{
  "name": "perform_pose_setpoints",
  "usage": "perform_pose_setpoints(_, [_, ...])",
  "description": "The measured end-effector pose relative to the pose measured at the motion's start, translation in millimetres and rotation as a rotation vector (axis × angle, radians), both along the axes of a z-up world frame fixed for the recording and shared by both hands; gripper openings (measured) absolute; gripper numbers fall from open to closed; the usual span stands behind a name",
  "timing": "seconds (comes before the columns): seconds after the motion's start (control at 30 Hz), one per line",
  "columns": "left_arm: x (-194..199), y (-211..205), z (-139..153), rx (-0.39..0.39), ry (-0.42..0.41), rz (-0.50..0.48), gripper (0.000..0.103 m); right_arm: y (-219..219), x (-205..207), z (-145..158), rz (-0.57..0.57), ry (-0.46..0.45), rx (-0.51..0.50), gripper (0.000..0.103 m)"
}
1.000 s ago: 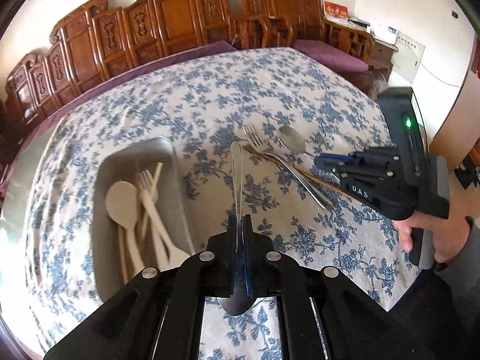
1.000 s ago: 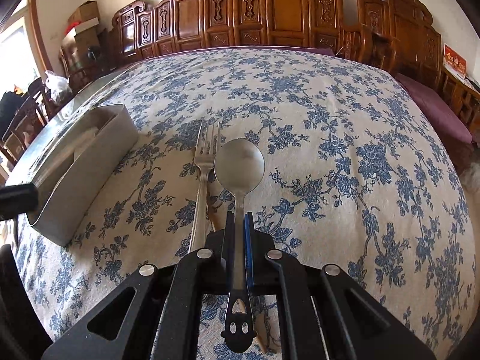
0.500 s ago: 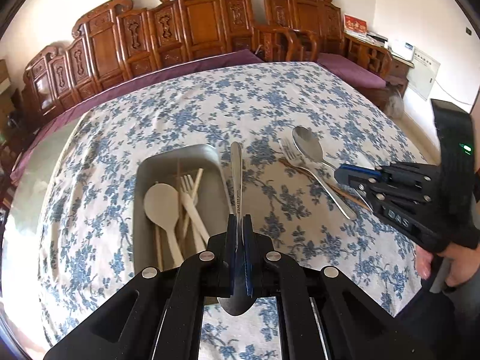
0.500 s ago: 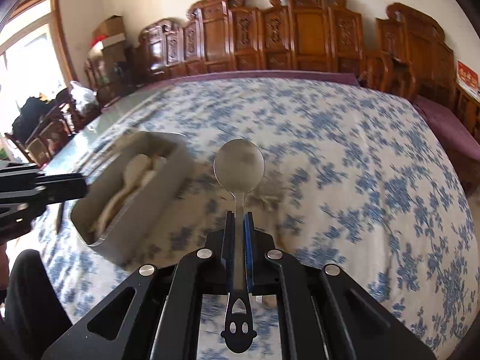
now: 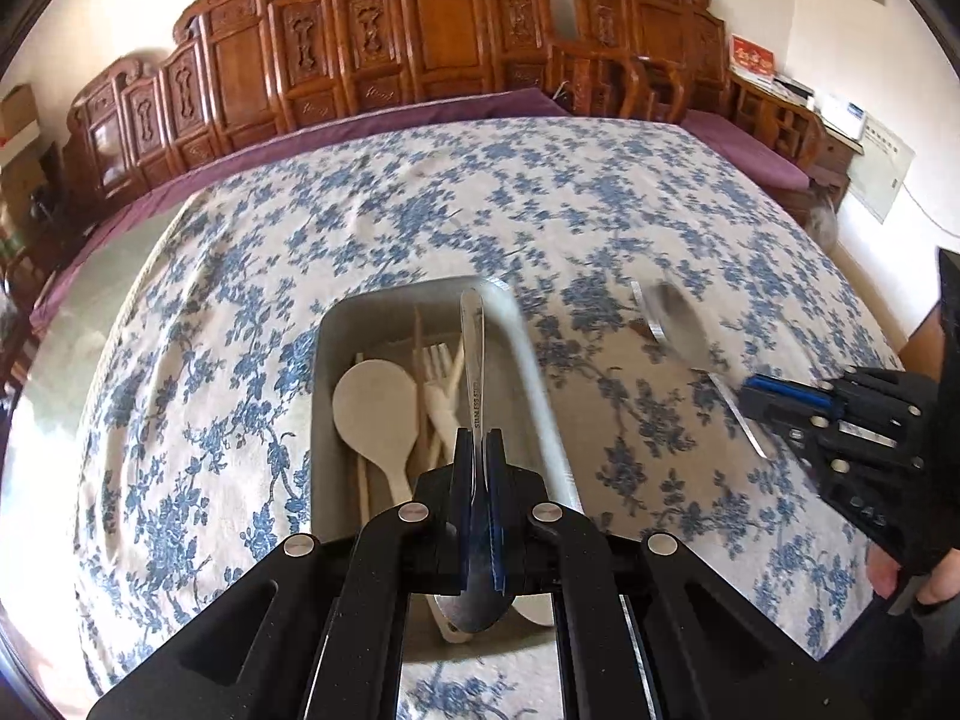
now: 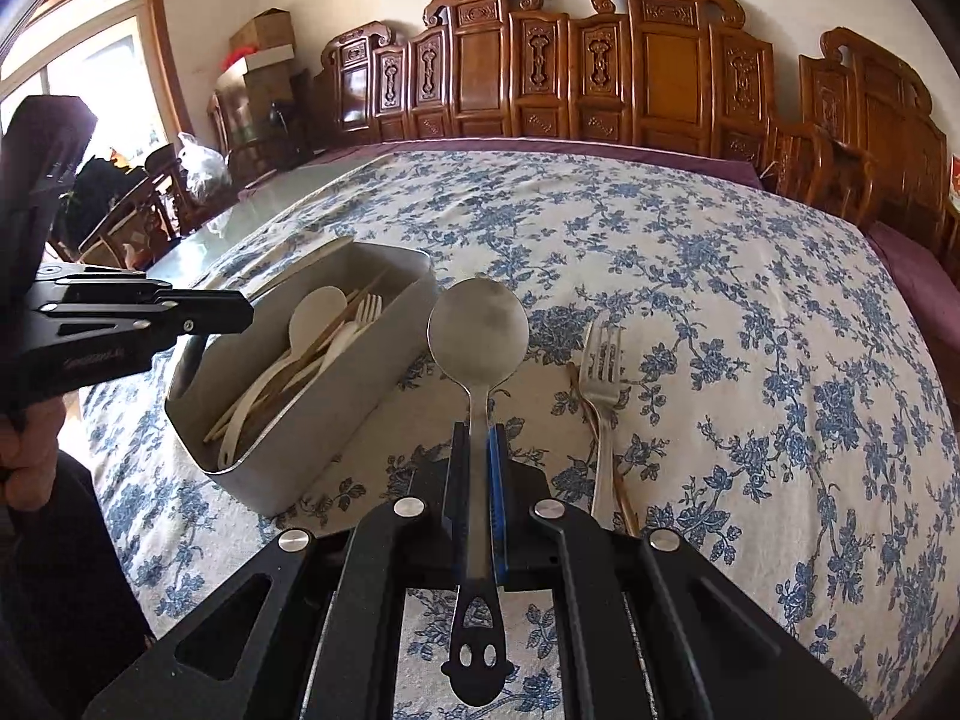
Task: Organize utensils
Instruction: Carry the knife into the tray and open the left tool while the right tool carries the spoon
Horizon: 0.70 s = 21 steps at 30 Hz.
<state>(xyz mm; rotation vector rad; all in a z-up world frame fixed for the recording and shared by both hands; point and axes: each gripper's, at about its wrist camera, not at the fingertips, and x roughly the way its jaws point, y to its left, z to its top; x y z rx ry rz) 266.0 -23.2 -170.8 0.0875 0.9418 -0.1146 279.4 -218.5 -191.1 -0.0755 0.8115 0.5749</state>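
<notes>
Over the grey metal tray, left gripper clamped tight on a steel utensil, handle stamped with lettering and pointing away above the tray's contents, rounded bowl end showing behind the pads near the camera; inside the tray, a pale spoon, a pale fork and thin chopsticks lying lengthwise; tray set on the blue-flowered tablecloth, toward the near edge of the table.

Right of the tray, right gripper pinched shut on the handle of a metal spoon, bowl forward and raised clear of the cloth, cut-out handle end sticking back toward the camera; seen from the left wrist, same gripper at the right edge of the frame, held by a hand, spoon blurred.

On the cloth just right of the held spoon, a metal fork lying with tines away, a thin brown stick partly under it; both well apart from the tray.

Beyond the far edge of the table, a row of carved wooden chairs; left gripper visible from the right wrist above the tray's left side, whether touching the tray cannot be told.
</notes>
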Motion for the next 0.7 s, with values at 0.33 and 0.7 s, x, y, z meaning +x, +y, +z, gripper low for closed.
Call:
perform_pose_setpoints(0.33, [30, 35, -42, -0.034, 0.086, 0.070, 0.004, -1, 9, -13, -0.004, 0.032, -0.020, 0.008])
perform_pose_setpoints(0.7, [31, 33, -46, -0.037, 0.068, 0.057, 0.003, 5, 8, -16, 0.007, 0.043, -0.024, 0.008])
